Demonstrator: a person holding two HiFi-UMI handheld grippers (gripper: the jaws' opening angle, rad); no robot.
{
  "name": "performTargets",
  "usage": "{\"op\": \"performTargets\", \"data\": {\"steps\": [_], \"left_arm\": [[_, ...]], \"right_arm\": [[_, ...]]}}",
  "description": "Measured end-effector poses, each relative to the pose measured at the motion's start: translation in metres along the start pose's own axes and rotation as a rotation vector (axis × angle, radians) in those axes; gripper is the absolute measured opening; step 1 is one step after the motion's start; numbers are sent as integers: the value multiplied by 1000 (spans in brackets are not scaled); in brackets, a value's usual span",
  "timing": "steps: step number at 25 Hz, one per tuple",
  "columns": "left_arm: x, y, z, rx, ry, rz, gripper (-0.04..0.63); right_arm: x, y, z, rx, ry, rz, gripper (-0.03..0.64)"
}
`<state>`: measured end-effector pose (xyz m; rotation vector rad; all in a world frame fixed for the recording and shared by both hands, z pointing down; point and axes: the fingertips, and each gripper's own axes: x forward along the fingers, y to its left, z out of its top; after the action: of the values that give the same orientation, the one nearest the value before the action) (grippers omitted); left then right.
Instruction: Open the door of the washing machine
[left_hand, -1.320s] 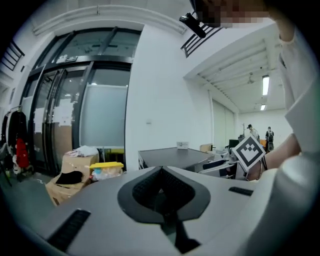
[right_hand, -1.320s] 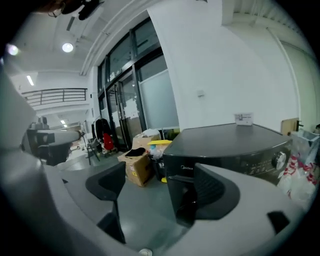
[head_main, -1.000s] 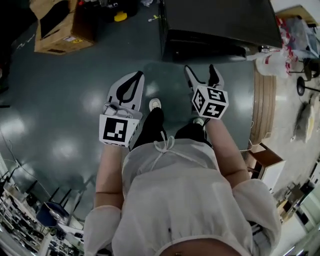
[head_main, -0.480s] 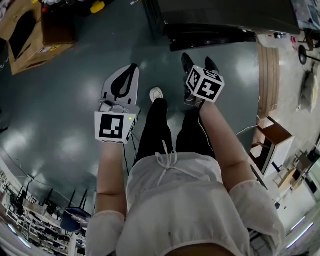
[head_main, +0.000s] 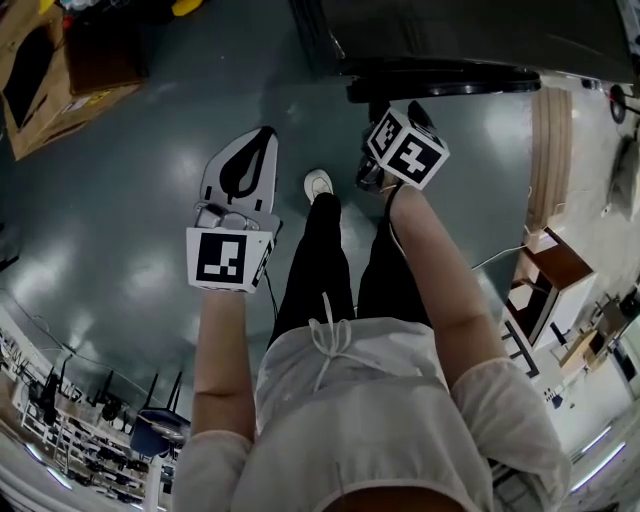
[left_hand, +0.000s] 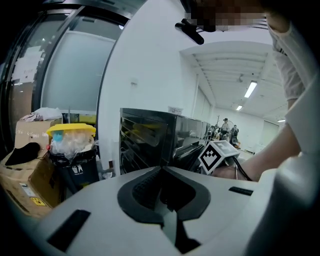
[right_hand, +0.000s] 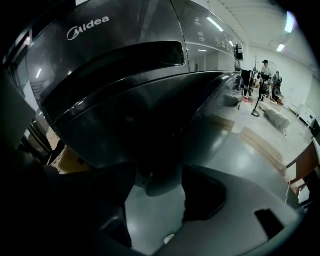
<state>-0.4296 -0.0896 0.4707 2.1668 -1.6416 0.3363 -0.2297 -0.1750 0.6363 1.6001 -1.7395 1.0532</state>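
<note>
so i was standing right up at the washing machine (head_main: 450, 40), the dark midea one, which filled the top of the head view. its door (right_hand: 145, 125) was a big dark round dome, looked shut as far as i could tell, and it took up most of the right gripper view.

my right gripper (right_hand: 157, 200) was angled down just in front of the door's lower part. its jaws were apart, about medium wide, and had just been closing in. a rounded grey bit at the bottom of the door showed in the gap between them, but the pads weren't pressing on it, so nothing was gripped.

my left gripper (left_hand: 161, 171) hung off to the side over the grey floor (head_main: 120, 200), well apart from the door. its jaws were together at the tips, with nothing in them. it pointed along the side of the machine, toward a black bin (left_hand: 75, 160) with a yellow lid.

a cardboard box (head_main: 60, 75) sat off at the far left, and my white shoe (head_main: 318, 184) poked out between the two grippers.
</note>
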Motion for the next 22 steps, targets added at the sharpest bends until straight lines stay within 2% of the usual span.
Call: {"op": "performTargets", "data": {"steps": [4, 8, 15, 22], "left_arm": [[8, 7, -6, 4, 15, 13, 21], [12, 11, -7, 8, 17, 14, 21], [9, 13, -10, 26, 35, 26, 21], [5, -7, -19, 33, 45, 13, 21]], "right_arm": [[9, -8, -5, 26, 20, -56, 224], [12, -9, -6, 20, 42, -78, 227], [8, -6, -7, 2, 53, -54, 225], [-3, -20, -22, 8, 50, -50, 209]]}}
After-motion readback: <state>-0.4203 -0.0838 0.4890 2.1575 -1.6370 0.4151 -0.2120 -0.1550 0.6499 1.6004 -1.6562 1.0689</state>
